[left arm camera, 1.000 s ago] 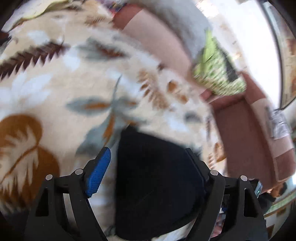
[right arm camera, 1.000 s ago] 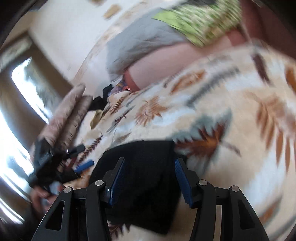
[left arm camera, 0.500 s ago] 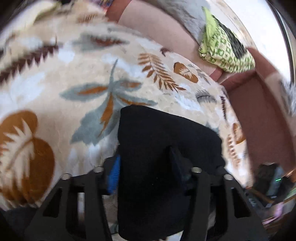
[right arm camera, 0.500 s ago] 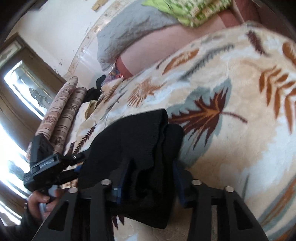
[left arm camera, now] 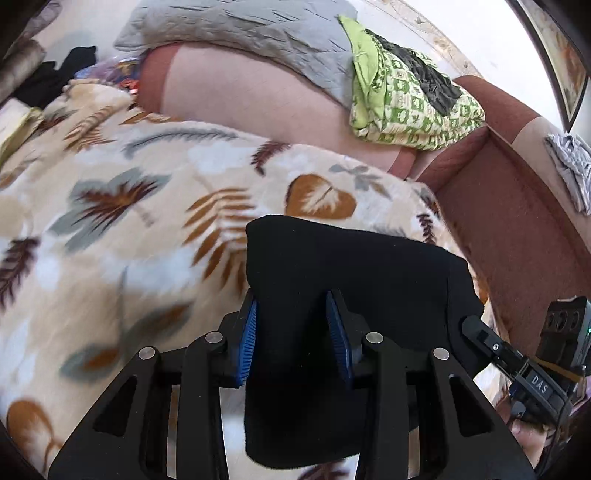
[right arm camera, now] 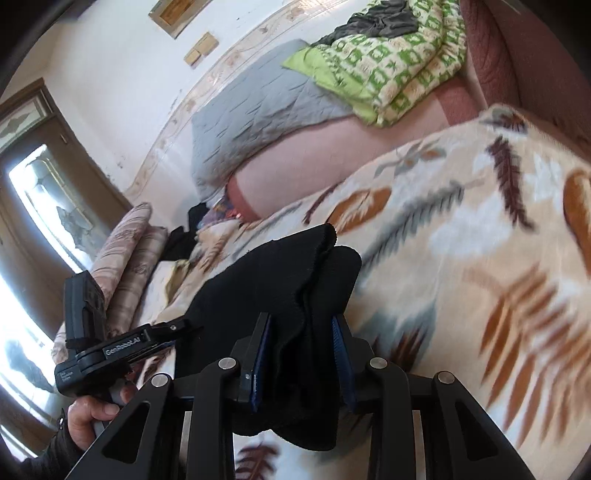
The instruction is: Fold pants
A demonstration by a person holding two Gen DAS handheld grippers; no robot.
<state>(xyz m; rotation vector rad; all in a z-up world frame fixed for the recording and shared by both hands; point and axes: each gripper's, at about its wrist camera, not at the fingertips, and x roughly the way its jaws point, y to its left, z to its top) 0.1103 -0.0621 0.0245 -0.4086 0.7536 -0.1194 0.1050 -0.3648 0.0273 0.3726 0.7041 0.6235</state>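
We note black pants [left arm camera: 351, 266] bunched into a thick folded bundle, raised off a cream blanket [left arm camera: 129, 229] printed with brown and grey-blue leaves. The bundle hangs between our two grippers, at the near side of the blanket.

Left gripper [left arm camera: 291, 332]: its blue-padded jaws are closing on the near left part of the pants, cloth filling the gap and pressed by both pads. Right gripper [right arm camera: 301, 347]: jaws likewise closing on the pants, with several layers of black cloth squeezed between the pads and a loose end drooping below.

Writing we can read: in the left wrist view, the right gripper's body at the lower right edge carries a small plate reading "DAS". In the right wrist view, the left gripper at lower left bears "GenRobot.AI" in white letters on its black arm; smaller print beneath it is too fine to read. A hand [right arm camera: 88, 413] in a dark sleeve grips that handle.

Far side: a pink cushion [left arm camera: 240, 92], with a grey quilted pillow [left arm camera: 240, 26] lying on it and a green-and-cream patterned quilt [left arm camera: 406, 103] to its right. Dark clothing [left arm camera: 48, 77] lies far left. A reddish sofa arm [left arm camera: 517, 221] runs along the right.
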